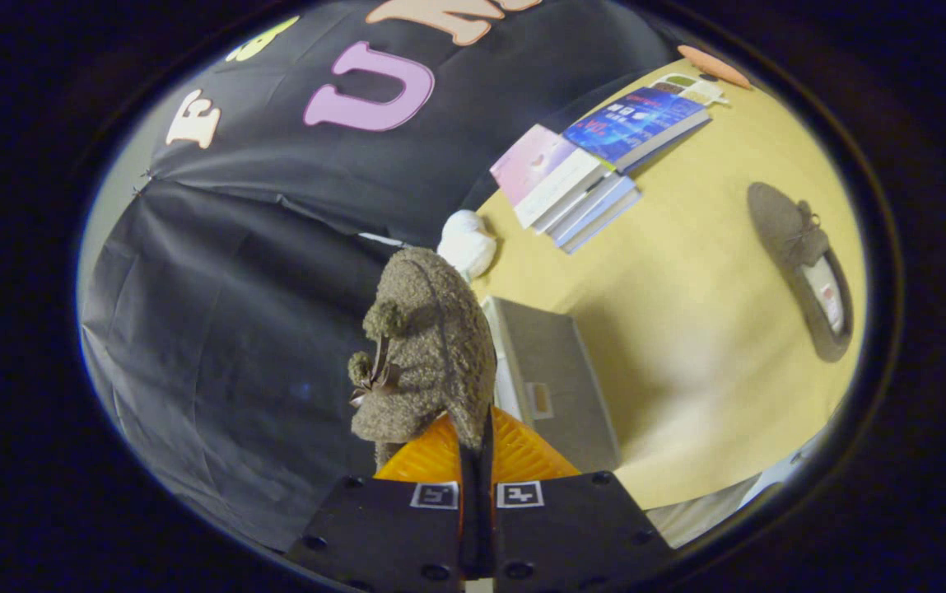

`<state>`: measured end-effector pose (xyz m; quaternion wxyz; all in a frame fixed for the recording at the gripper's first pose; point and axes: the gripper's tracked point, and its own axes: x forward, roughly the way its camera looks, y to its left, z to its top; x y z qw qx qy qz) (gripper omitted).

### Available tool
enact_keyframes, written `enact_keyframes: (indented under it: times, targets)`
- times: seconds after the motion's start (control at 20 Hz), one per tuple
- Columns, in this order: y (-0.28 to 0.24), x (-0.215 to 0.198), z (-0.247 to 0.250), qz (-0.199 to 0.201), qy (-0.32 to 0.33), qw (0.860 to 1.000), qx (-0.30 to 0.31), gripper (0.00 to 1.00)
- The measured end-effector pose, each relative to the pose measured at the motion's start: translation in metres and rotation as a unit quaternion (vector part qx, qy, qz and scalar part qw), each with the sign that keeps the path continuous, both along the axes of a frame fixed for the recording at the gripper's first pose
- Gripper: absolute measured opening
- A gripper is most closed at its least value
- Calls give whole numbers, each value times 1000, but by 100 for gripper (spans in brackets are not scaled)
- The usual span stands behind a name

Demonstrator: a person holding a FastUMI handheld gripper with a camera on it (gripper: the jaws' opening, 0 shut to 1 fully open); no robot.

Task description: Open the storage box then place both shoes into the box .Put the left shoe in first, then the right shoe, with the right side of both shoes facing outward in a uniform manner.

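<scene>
— Gripper (477,449)?
— Orange fingers (427,453) closed tight on a fuzzy brown shoe (427,346), held above the table (687,387).
— Second shoe (802,263)?
— Flat on the table, well apart.
— Box (559,387)?
— Grey, just beyond the fingers.
— Other?
— Stacked books (596,165).

recording booth: black cloth wall (258,272), yellow tabletop (687,346), stacked books (596,165).
</scene>
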<state>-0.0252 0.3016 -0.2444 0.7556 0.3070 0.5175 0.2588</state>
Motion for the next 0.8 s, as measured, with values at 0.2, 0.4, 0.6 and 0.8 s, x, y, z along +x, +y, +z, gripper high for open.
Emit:
enact_keyframes:
  times: [0.2, 0.4, 0.6, 0.8]
  targets:
    - [55, -17, -36, 11, 33, 999, -36, 4]
    - [79, -21, -79, 11, 49, 993, -105, 3]
    - [91, -22, -95, 13, 60, 988, -143, 4]
    - [103, -29, -116, 26, 68, 983, -167, 4]
